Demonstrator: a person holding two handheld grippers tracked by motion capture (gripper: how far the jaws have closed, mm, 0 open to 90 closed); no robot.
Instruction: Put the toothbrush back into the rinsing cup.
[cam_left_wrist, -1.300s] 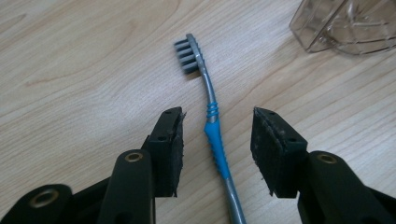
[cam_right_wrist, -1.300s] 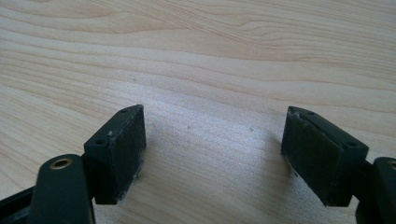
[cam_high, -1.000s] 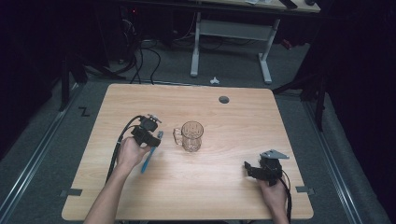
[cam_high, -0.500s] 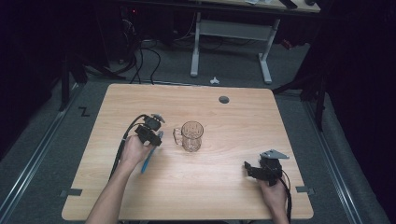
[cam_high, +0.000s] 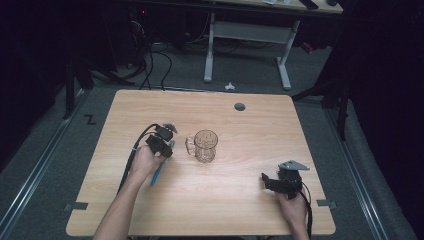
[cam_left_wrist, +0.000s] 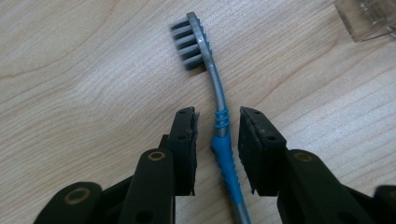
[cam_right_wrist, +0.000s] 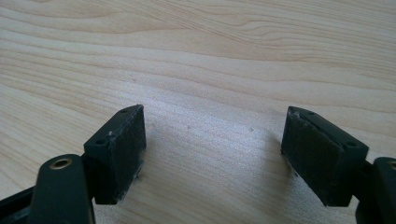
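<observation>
now the left gripper (cam_left_wrist: 217, 128) has just been closing its jaws around the toothbrush (cam_left_wrist: 219, 135), not yet pinching; it lies left of the mug (cam_high: 205, 145) mid-table. likely lifting next. right gripper (cam_right_wrist: 212, 154) gapes, holding nothing.

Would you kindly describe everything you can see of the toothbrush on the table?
The toothbrush lies flat on the wooden table, left of the glass mug. It looks plastic: a grey curved neck, dark grey bristles facing sideways, and a blue ribbed grip. The left gripper straddles its handle; the jaws have just been closing, with narrow gaps left on both sides.
</observation>
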